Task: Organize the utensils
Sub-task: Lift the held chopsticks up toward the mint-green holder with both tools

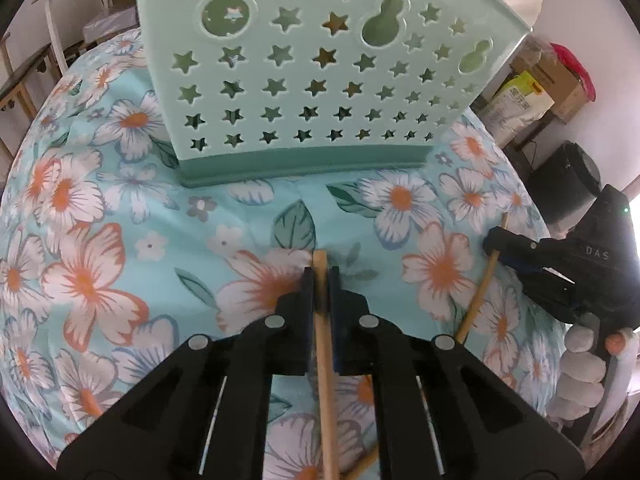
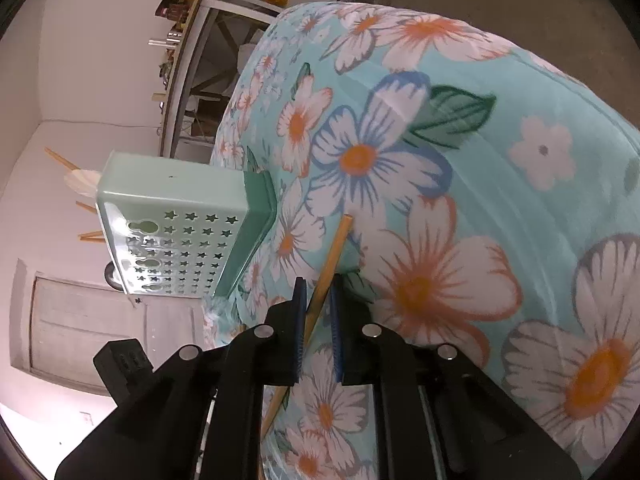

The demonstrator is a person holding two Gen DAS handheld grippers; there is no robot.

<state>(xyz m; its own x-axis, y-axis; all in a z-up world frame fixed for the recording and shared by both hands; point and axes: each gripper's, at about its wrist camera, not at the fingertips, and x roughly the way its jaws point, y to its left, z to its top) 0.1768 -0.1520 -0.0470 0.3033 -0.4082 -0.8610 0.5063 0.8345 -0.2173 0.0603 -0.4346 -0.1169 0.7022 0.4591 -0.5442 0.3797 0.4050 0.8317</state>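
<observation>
- Wooden chopstick [image 1: 325, 344] sits clamped between the pads of the left gripper [image 1: 320, 276], its long axis running straight along the fingers, blunt end poking out just past the tips toward the holder.
- Mint-green utensil holder [image 1: 320, 80], pierced with stars, stands upright on the floral tablecloth [image 1: 120, 208] directly ahead of the left gripper, toward the table's far edge; the left hand looks the nearer of the two to it.
- Second chopstick [image 2: 326, 272] is pinched by the right gripper [image 2: 318, 292], crossing its jaws at a slant; in the left wrist view this gripper sits near the table's right edge, a white-gloved hand [image 1: 580, 376] behind it.
- From the right wrist view the holder lies off to the left, other chopsticks [image 2: 60, 160] and a pale spoon [image 2: 82, 182] already standing in it.
- Cloth is soft and creased; beyond are shelves [image 1: 24, 72], cardboard boxes [image 1: 548, 76] and white walls.
</observation>
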